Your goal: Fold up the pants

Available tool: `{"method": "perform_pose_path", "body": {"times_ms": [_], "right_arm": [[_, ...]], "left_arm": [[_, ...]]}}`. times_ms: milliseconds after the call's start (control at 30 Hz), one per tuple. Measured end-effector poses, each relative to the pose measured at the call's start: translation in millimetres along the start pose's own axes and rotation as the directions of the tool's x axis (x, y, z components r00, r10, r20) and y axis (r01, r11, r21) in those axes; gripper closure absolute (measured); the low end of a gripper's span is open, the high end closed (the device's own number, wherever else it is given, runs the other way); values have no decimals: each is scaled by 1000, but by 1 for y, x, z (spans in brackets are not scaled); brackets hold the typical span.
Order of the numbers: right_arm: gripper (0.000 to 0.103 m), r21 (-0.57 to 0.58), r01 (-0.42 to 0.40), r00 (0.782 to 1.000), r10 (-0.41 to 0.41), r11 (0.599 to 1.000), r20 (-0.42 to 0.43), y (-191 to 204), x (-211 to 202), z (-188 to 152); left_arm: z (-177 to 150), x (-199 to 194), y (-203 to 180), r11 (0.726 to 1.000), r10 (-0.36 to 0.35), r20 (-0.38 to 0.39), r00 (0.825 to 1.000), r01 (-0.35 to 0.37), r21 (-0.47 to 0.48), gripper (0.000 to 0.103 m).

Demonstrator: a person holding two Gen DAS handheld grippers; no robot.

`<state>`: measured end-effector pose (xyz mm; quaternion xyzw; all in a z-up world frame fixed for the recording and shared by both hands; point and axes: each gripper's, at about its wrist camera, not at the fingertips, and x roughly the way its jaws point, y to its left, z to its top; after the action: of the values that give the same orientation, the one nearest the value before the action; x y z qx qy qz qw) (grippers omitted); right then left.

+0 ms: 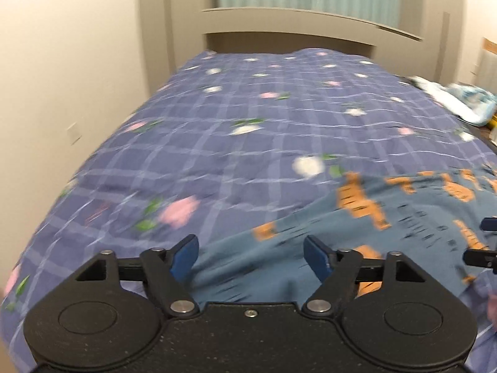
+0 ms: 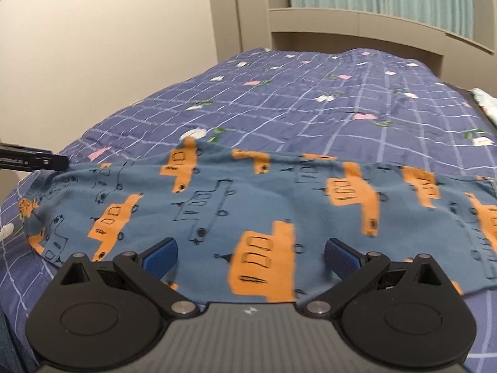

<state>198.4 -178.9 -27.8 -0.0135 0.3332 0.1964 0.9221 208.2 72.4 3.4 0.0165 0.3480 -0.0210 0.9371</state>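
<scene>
both tongs released; only right wrist view shows pants whole.

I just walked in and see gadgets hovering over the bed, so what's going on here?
A person is folding a pair of blue pants printed with orange vehicles, using a handheld two-finger gripper in each hand. The pants lie spread across the blue checked floral quilt. The left gripper is open over one end of the pants, with nothing clamped. The right gripper is also open, its blue pads apart above the fabric. Neither is gripping the pants right now.
</scene>
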Motion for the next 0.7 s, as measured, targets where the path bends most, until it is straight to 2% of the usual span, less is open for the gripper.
{"method": "perform_pose_path", "body": {"times_ms": [100, 233, 333, 433, 567, 700], "right_arm": [[0, 28, 35, 999, -35, 999, 13, -14, -10, -5], [0, 91, 87, 996, -90, 992, 24, -36, -23, -13], [0, 181, 107, 993, -115, 978, 36, -58, -33, -20], [0, 267, 102, 991, -121, 958, 58, -77, -42, -24], [0, 305, 154, 984, -175, 940, 44, -94, -45, -23], [0, 353, 163, 983, -184, 921, 26, -111, -46, -25]], "left_arm": [[15, 24, -41, 995, -63, -1, 998, 62, 74, 20], [28, 60, -86, 984, -76, -7, 997, 76, 159, 9], [36, 84, -105, 979, -56, -9, 998, 57, 197, 7], [41, 105, -110, 976, -5, -22, 1000, 9, 217, 7], [41, 129, -107, 970, 76, -52, 996, -62, 234, 7], [43, 142, -100, 973, 98, -54, 994, -84, 216, 4]]}}
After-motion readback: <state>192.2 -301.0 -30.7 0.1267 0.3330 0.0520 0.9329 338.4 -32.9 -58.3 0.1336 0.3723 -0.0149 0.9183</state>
